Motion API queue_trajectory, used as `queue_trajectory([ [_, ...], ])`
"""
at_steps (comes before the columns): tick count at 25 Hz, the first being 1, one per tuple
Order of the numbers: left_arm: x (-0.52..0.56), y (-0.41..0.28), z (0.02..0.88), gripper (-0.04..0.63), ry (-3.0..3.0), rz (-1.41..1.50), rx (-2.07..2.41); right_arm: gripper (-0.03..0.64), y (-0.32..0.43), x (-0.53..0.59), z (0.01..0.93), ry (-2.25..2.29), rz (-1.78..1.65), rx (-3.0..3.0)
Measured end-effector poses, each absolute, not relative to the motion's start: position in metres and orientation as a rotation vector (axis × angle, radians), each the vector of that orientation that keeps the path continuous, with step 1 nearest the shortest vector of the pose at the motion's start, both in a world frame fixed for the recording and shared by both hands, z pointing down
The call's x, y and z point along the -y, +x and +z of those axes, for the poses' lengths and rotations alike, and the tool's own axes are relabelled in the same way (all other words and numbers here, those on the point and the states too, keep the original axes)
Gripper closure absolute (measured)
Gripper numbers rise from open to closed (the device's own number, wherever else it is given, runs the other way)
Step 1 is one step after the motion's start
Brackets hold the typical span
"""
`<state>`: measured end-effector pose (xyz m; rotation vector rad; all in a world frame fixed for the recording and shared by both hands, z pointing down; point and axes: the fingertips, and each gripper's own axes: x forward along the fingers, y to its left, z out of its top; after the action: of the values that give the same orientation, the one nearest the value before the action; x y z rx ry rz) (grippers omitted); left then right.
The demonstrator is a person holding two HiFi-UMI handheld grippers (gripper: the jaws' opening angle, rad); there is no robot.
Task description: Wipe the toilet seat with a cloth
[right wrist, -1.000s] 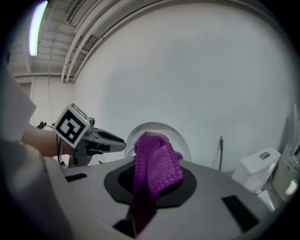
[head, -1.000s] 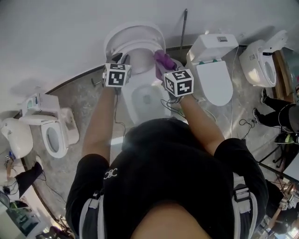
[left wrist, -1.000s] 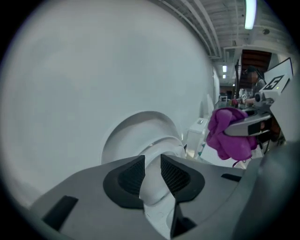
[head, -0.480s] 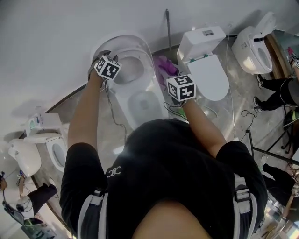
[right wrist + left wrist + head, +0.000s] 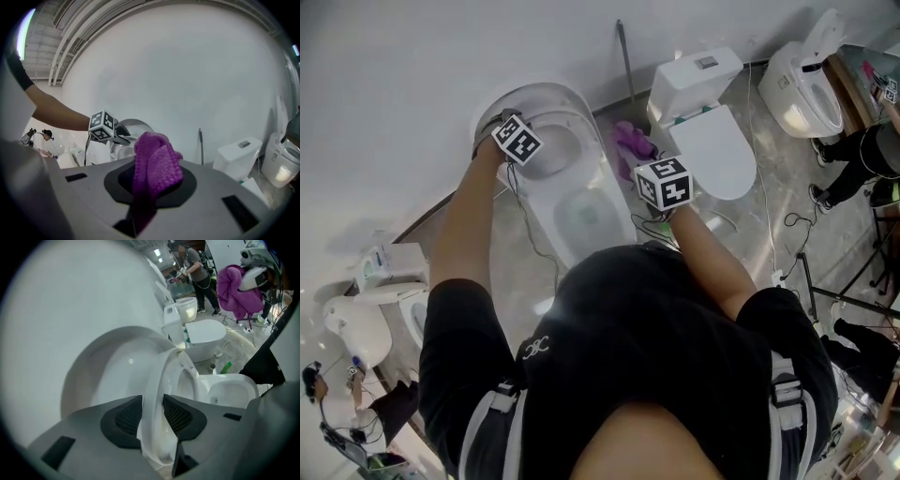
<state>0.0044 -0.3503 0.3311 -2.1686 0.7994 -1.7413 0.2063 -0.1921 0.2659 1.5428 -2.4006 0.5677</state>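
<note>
The white toilet (image 5: 586, 211) stands in the middle with its lid (image 5: 520, 98) up and the toilet seat (image 5: 555, 142) raised in front of the lid. My left gripper (image 5: 492, 127) is at the seat's left rim. In the left gripper view the seat (image 5: 157, 380) runs edge-on between the jaws of the left gripper (image 5: 153, 414), touching both pads; the jaws have just been opening. My right gripper (image 5: 154, 183) is shut on a purple cloth (image 5: 157, 164), held beside the bowl's right side. The cloth (image 5: 630, 139) hides the fingertips in the head view.
A second toilet (image 5: 722, 150) with its lid down and its tank (image 5: 694, 80) stands close on the right. An upright rod (image 5: 623, 61) leans on the wall between them. More toilets sit at upper right (image 5: 806, 84) and lower left (image 5: 366, 314). Cables cross the floor.
My left gripper has gone from the seat's top edge to its left rim and rolled over. The right gripper has carried the cloth to the right, off the bowl.
</note>
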Motion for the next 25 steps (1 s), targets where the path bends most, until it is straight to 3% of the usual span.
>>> queue_trajectory([
  [12, 0.323, 0.009, 0.325, 0.497, -2.418, -1.833, -0.631, 0.565, 0.194, 0.19, 0.281, 1.467, 0.611, 2.422],
  [25, 0.168, 0.047, 0.341, 0.47, -2.888, -1.743, -0.362, 0.565, 0.156, 0.179, 0.29, 1.121, 0.633, 2.578],
])
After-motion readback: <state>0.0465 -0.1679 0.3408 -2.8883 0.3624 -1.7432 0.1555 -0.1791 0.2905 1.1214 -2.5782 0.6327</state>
